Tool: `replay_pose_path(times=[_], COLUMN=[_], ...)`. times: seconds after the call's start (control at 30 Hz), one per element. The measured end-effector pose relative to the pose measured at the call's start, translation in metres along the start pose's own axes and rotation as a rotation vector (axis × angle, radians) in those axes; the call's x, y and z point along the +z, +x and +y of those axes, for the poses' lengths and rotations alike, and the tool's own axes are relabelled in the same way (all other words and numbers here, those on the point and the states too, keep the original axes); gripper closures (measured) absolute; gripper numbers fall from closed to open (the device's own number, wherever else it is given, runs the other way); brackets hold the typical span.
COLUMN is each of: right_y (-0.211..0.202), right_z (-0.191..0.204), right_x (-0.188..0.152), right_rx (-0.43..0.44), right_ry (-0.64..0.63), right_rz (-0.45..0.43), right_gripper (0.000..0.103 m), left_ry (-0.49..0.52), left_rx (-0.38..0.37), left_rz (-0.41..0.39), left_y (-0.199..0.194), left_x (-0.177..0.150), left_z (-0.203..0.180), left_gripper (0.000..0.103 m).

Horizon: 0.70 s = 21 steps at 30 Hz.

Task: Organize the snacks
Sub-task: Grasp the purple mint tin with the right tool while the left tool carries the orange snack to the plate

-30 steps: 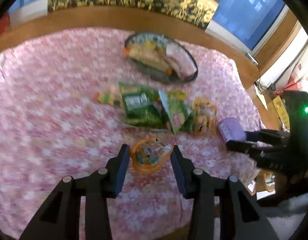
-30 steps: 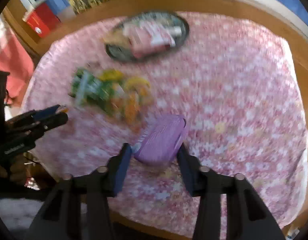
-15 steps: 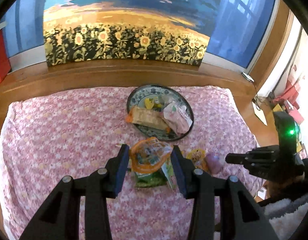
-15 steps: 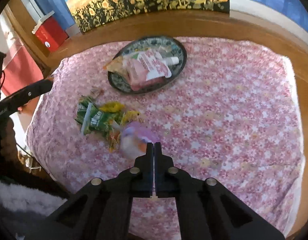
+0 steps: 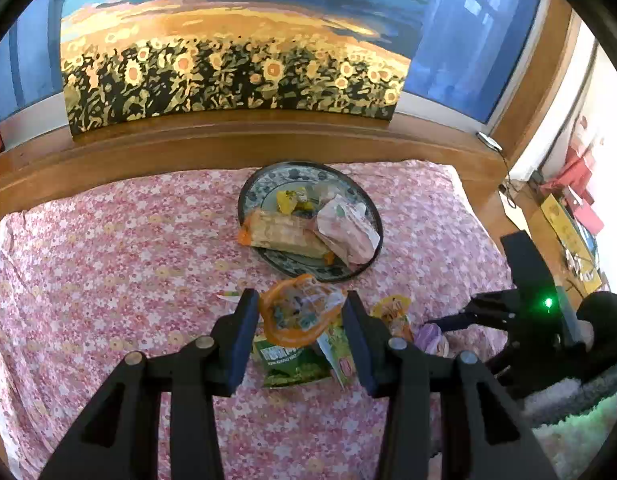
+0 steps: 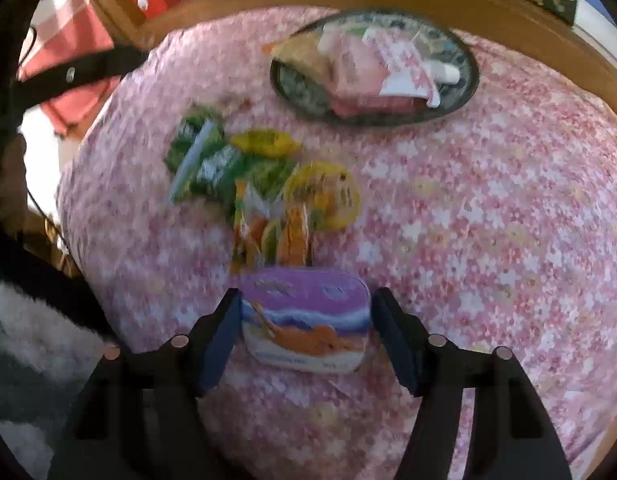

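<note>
A: Left wrist view. The left gripper grasps an orange snack pouch by its side edges, aloft at 6 o'clock of the plate. Handling?

B: Likely light, soft, crinkly; edge seams hold best.

A: Right wrist view?

B: The right gripper brackets a purple packet on the bench; contact cannot be told. Probably squashy; grip its short sides.
</note>
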State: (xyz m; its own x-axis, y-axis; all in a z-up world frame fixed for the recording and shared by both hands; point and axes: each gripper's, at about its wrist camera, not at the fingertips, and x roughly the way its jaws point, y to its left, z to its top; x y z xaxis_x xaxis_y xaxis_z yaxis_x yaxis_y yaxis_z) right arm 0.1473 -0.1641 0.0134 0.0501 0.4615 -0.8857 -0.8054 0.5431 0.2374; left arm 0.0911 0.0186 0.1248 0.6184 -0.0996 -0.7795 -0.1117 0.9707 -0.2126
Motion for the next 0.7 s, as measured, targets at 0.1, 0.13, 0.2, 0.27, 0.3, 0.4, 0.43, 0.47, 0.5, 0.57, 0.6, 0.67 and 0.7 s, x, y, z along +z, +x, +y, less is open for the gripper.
replay_pose_path(times=[0.1,0.13,0.2,0.27,0.3,0.4,0.43,0.47,0.5,0.57,0.6,0.67,0.7], right_y=[-0.003,-0.007,-0.021,-0.053,-0.069,-0.096,-0.097,-0.095,-0.088,-0.073,-0.064,-0.045,-0.035], right_z=[-0.002,-0.003,-0.005,-0.006,-0.006,-0.016,-0.021,-0.030,-0.041,-0.054,-0.061,-0.076,-0.081], right_x=[-0.001,-0.001,-0.004,0.002,0.009,0.037,0.047,0.060,0.074,0.095,0.104,0.118,0.121], right_rx=[0.004,0.006,0.025,0.066,0.073,0.033,0.020,0.001,-0.029,-0.087,-0.118,-0.124,-0.107], right_ry=[0.021,0.025,0.016,-0.009,-0.027,-0.039,-0.030,-0.011,0.019,0.065,0.099,0.186,0.233], right_rz=[-0.014,-0.017,-0.033,-0.089,-0.133,-0.251,-0.273,-0.297,-0.308,-0.309,-0.313,-0.314,-0.311], right_gripper=[0.042,0.042,0.042,0.042,0.042,0.042,0.042,0.042,0.042,0.042,0.042,0.042,0.042], left_ry=[0.011,0.009,0.013,0.031,0.048,0.072,0.071,0.065,0.064,0.057,0.047,0.023,0.014], left_rx=[-0.004,-0.006,-0.020,-0.041,-0.038,-0.035,-0.040,-0.049,-0.049,-0.037,-0.038,-0.044,-0.044], left_rz=[0.010,0.012,-0.001,-0.021,-0.029,-0.048,-0.045,-0.028,-0.020,0.008,0.025,0.055,0.066], left_y=[0.001,0.001,-0.001,-0.004,-0.003,0.010,0.015,0.026,0.036,0.060,0.071,0.091,0.098], left_x=[-0.003,-0.002,0.004,0.017,0.026,0.046,0.050,0.055,0.060,0.068,0.072,0.077,0.078], left_z=[-0.001,-0.001,-0.003,-0.007,-0.010,-0.012,-0.011,-0.009,-0.008,-0.002,0.001,0.007,0.011], left_gripper=[0.058,0.058,0.058,0.058,0.058,0.058,0.058,0.058,0.058,0.058,0.058,0.058,0.058])
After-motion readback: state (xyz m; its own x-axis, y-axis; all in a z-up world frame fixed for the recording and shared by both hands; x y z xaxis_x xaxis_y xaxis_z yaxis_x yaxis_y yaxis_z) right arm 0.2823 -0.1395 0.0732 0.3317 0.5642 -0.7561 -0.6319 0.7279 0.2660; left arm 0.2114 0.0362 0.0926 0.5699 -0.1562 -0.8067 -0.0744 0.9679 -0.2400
